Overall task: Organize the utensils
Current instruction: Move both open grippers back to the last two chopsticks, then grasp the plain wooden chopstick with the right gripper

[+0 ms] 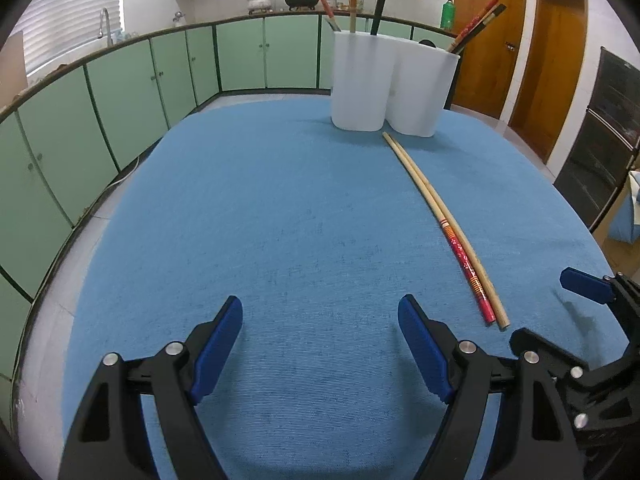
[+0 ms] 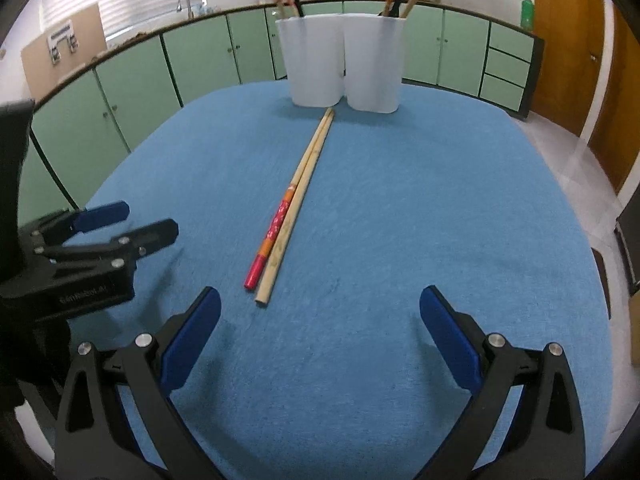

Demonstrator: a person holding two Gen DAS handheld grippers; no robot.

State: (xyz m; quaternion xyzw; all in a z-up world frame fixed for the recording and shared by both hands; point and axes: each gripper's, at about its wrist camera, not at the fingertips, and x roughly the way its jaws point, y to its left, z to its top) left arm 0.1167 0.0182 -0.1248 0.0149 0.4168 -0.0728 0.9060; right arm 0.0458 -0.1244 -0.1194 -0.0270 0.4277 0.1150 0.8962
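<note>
Left gripper [image 1: 320, 344]: jaws spread wide over bare blue cloth, nothing between the pads; its base is cut off by the lower frame edge.
Table cloth [image 1: 280, 220]: blue, covers the table; its near edge is hidden under the grippers.
Chopsticks on cloth [image 2: 290, 210]: two lie side by side, touching, one plain wood, one with a red patterned end; thin tips almost reach the holder.
Holder [image 2: 344, 64]: white, two compartments, at the far end; chopsticks stand in both, their tops cropped.
Right gripper [image 2: 320, 320]: jaws wide apart and empty, just right of the chopsticks' thick ends.
Far counter: pots too small to make out.
</note>
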